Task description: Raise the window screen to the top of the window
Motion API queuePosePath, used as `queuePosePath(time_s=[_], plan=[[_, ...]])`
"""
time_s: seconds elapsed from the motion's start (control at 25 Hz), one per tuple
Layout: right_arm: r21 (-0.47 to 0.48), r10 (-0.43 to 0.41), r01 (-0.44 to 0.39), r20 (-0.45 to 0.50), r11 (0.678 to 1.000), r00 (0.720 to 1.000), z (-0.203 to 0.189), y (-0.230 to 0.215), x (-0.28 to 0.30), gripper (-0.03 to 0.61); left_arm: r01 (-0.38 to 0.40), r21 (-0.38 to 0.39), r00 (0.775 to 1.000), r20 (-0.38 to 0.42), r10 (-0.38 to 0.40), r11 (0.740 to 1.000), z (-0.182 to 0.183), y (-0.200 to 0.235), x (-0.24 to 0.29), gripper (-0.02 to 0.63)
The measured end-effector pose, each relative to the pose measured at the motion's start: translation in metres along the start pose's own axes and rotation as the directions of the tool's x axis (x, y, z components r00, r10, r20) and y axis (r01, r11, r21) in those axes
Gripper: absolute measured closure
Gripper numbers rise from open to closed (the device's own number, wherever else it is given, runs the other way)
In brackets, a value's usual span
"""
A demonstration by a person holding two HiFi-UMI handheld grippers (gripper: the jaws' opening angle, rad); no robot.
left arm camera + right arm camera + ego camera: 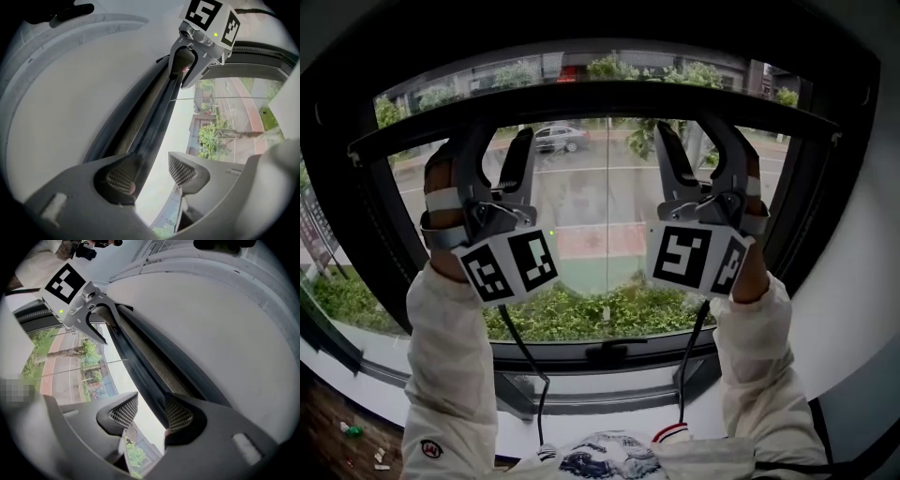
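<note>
The window screen's dark bottom rail (600, 97) runs across the upper part of the window. Both grippers are held up against it from below. My left gripper (497, 141) meets it left of centre, my right gripper (698, 141) right of centre. In the left gripper view the rail (145, 117) lies along the left pad (119, 176) of the left gripper (152, 173), and sky fills the gap between the pads. The right gripper view mirrors this: the rail (145, 362) rests at the right pad (180, 416) of the right gripper (150, 416). Both stand open.
The black window frame (356, 234) surrounds the glass, with a sill (609, 394) below. Outside are a street, a parked car (561, 137) and bushes (581, 314). A white wall (853, 281) curves in at the right. Cables (525, 356) hang from both grippers.
</note>
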State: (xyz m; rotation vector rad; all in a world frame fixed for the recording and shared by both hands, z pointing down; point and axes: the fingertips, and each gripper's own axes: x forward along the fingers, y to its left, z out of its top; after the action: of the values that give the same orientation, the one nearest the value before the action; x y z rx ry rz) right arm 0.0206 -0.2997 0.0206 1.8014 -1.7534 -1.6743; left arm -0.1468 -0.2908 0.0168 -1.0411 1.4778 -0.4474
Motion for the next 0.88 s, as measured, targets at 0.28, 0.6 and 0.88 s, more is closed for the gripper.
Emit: queuePosePath(time_s=[0.28,0.6,0.88], plan=[[-0.018,-0.024,0.024,0.004,1.0,1.0,0.001,-0.007,0.01,0.408,-0.024,0.019,1.0,-0.006,0.024,1.0,0.001,0.009,0.01,0.393],[-0.034,-0.036,0.037,0.033,0.999,0.999,0.007,-0.011,0.011,0.411,-0.046,0.047,0.999,-0.008,0.046,0.998,0.001,0.014,0.011,0.394],[-0.044,-0.044,0.046,0.046,0.998,0.998,0.011,-0.01,0.012,0.411,-0.059,0.056,0.998,-0.007,0.06,0.997,-0.001,0.017,0.01,0.394]])
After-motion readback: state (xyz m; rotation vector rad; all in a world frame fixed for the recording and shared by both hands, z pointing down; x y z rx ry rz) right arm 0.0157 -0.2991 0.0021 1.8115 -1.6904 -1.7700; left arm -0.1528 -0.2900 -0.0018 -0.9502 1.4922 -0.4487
